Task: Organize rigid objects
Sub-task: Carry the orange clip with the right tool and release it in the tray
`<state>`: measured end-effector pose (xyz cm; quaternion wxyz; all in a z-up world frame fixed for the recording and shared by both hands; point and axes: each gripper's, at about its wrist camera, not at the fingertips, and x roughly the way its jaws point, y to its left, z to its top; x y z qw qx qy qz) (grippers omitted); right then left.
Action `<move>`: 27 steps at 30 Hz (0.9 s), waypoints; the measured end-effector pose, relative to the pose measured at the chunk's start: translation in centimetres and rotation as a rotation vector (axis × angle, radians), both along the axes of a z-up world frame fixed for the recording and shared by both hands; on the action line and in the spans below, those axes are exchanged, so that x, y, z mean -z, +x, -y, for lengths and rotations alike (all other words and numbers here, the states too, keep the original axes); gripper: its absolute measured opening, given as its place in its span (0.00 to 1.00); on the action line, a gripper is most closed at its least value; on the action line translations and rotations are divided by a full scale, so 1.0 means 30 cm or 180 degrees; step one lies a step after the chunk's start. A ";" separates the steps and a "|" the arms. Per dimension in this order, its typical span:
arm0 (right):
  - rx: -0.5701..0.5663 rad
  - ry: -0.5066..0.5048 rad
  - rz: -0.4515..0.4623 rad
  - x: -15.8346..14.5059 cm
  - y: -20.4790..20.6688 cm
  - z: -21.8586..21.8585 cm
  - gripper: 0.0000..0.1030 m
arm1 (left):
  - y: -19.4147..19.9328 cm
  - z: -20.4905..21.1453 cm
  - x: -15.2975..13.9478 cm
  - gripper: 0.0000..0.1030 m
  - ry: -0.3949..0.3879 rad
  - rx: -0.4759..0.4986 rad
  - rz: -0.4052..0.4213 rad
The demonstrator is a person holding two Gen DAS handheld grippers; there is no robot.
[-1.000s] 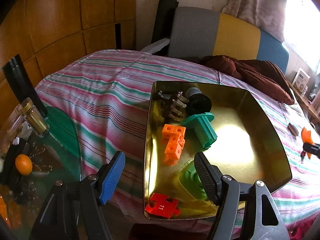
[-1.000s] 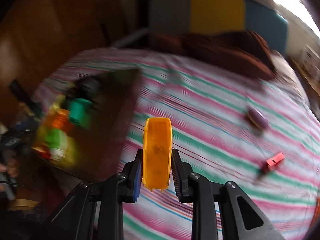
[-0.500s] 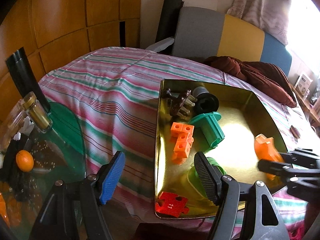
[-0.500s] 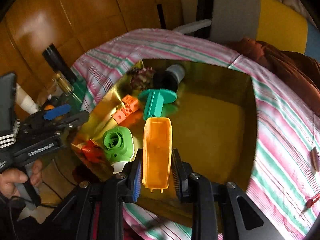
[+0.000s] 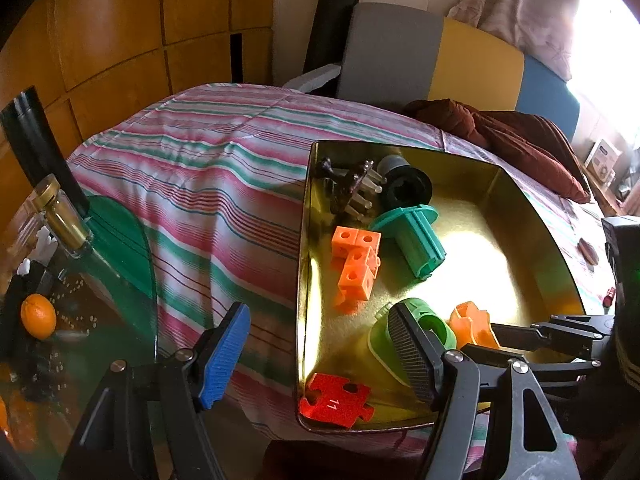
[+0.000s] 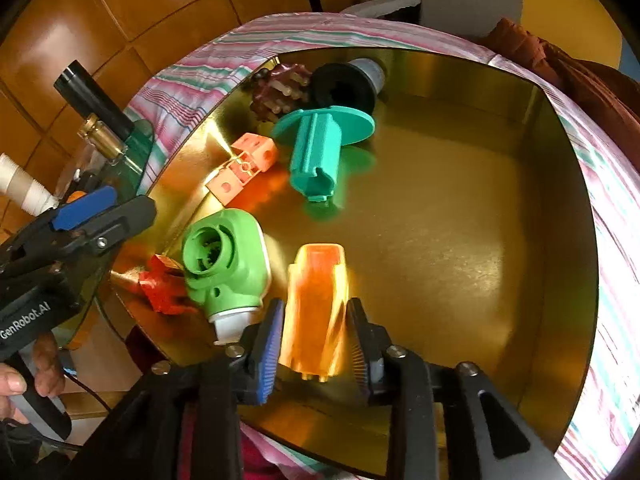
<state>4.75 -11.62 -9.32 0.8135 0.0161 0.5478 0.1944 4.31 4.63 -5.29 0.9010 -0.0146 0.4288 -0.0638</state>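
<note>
Right gripper [image 6: 314, 338] now spread, orange piece [image 6: 316, 304] released into tray [image 6: 460, 208]; left gripper [image 5: 316, 354] wide apart

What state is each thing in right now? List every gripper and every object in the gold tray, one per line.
Right gripper: open, fingers either side of the orange piece, gaps visible.
Orange piece: blurred, in the gold tray.
Left gripper: open, empty.
Teal spool: lying on its side.
Green part: lying, opening up.
Red puzzle piece: flat.
Orange cubes: joined.
Black spool: on its side.
</note>
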 end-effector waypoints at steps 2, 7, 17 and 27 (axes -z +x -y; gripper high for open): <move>0.0012 0.0006 -0.0001 0.002 -0.004 0.004 0.33 | -0.001 0.004 -0.002 0.70 0.0013 0.0010 0.0009; 0.0042 0.0064 0.0037 -0.016 -0.012 0.007 0.33 | -0.004 0.008 -0.006 0.70 0.0044 0.0014 0.0028; 0.0115 0.0046 0.0305 -0.082 -0.029 0.014 0.34 | -0.021 0.025 -0.022 0.70 0.0093 0.0067 0.0083; 0.0142 -0.0020 0.0629 -0.159 -0.059 0.026 0.34 | -0.041 0.054 -0.042 0.70 0.0150 0.0146 0.0133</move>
